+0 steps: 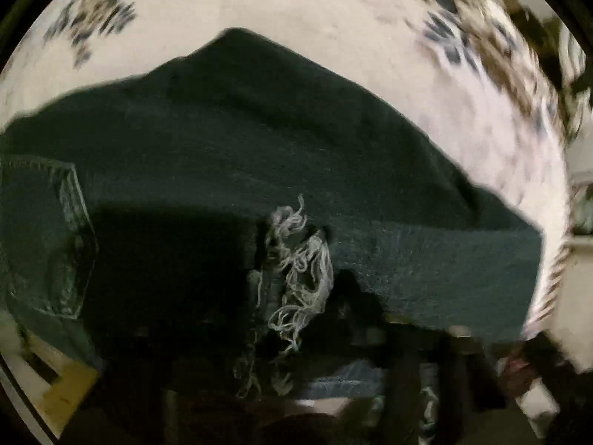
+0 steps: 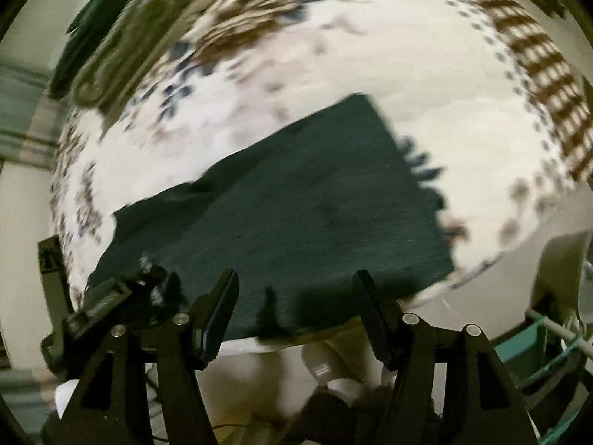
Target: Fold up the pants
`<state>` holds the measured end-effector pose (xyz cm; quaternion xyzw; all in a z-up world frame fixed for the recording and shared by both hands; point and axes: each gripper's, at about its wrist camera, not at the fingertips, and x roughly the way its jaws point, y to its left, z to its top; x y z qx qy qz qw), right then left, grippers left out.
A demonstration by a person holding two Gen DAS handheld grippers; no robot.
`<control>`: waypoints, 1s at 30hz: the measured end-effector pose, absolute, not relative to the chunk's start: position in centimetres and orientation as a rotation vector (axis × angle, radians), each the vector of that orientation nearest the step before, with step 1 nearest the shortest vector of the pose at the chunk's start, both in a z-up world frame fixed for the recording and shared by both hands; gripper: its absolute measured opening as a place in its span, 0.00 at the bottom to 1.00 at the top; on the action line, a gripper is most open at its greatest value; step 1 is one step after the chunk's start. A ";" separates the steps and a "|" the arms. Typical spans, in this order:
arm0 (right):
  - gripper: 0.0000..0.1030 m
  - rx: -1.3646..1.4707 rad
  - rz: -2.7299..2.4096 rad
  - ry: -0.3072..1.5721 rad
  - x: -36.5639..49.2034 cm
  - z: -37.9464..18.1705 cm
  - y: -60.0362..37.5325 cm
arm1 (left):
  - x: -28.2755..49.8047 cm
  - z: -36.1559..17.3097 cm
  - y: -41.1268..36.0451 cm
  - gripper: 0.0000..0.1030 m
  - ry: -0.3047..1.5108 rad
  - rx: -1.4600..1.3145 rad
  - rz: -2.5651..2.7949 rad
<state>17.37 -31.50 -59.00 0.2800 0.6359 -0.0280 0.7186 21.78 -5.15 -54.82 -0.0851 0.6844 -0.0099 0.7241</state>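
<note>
1. Folding looks partly done; the dark pants [image 2: 281, 207] lie on a white patterned cloth [image 2: 389, 85] covering the table, already doubled into a rough rectangle (judging by the layered edges).
2. Left to do, by my reading: at least one more fold and some squaring up; a frayed hem [image 1: 296, 270] hangs over the near table edge.
3. Right gripper [image 2: 296, 307]: fingers spread wide, nothing between them; hovering at the near edge of the pants.
4. Left gripper: its fingers are lost in dark and blur at the bottom of its own view; cannot tell if apart or clamped.
5. Left view alone shows a back pocket [image 1: 55, 237] and pale frayed threads; right view alone shows the whole outline and a fringed far edge.
</note>
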 end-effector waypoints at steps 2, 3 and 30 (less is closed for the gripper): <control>0.64 0.643 -0.095 1.397 17.6 -59.0 -32.5 | 21.4 -54.1 -6.2 0.07 1.476 -0.161 -0.067; 0.64 0.661 -0.106 1.395 17.6 -59.1 -32.8 | 21.2 -53.6 -6.7 0.06 1.464 -0.145 -0.071; 0.64 0.452 0.158 1.615 21.5 -61.9 -19.7 | 17.3 -53.3 1.0 0.26 1.518 -0.437 0.063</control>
